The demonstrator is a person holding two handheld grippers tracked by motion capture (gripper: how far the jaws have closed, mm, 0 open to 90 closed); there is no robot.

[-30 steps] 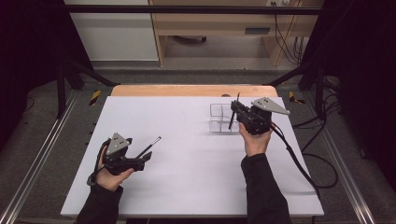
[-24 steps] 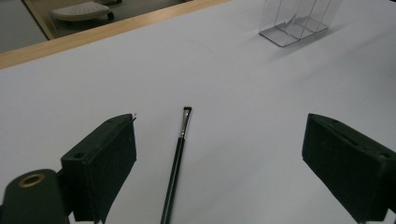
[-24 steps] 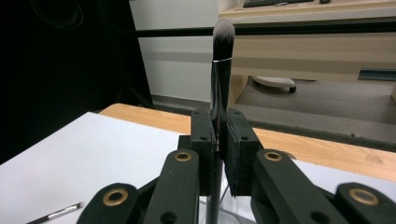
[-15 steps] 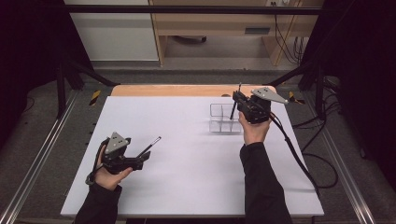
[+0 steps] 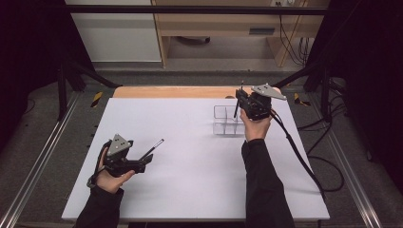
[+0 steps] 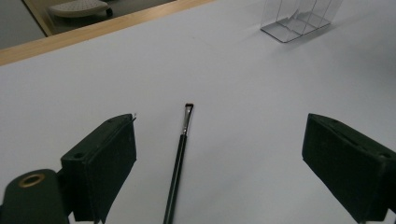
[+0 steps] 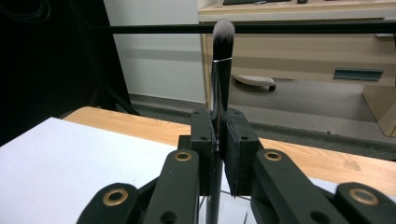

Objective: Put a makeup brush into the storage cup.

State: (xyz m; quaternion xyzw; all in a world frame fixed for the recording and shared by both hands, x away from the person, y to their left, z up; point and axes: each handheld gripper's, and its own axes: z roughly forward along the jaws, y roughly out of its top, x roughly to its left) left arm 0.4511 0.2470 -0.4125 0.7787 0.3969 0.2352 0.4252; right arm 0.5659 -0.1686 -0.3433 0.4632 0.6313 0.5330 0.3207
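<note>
My right gripper [image 5: 239, 100] is shut on a black makeup brush [image 7: 221, 70] held upright, its pale bristle tip on top, just over the clear plastic organizer [image 5: 227, 121] at the far right of the white table. In the high view the brush [image 5: 237, 102] pokes up and down from the jaws above the organizer's right side. My left gripper [image 5: 142, 164] stands open at the near left. A thin black brush [image 6: 180, 154] lies flat on the table between its pads [image 6: 105, 163], untouched. In the high view this thin brush [image 5: 153, 149] points away to the right.
A white sheet [image 5: 190, 156] covers the table, with a wooden strip [image 5: 171, 91] along the far edge. The right gripper's cable [image 5: 304, 161] trails off the right side. Black frame posts stand at both far corners. The organizer [image 6: 299, 18] lies far off the left gripper.
My right gripper has carried the upright brush farther back and slightly right, over the organizer. The left gripper and the thin brush have stayed put.
</note>
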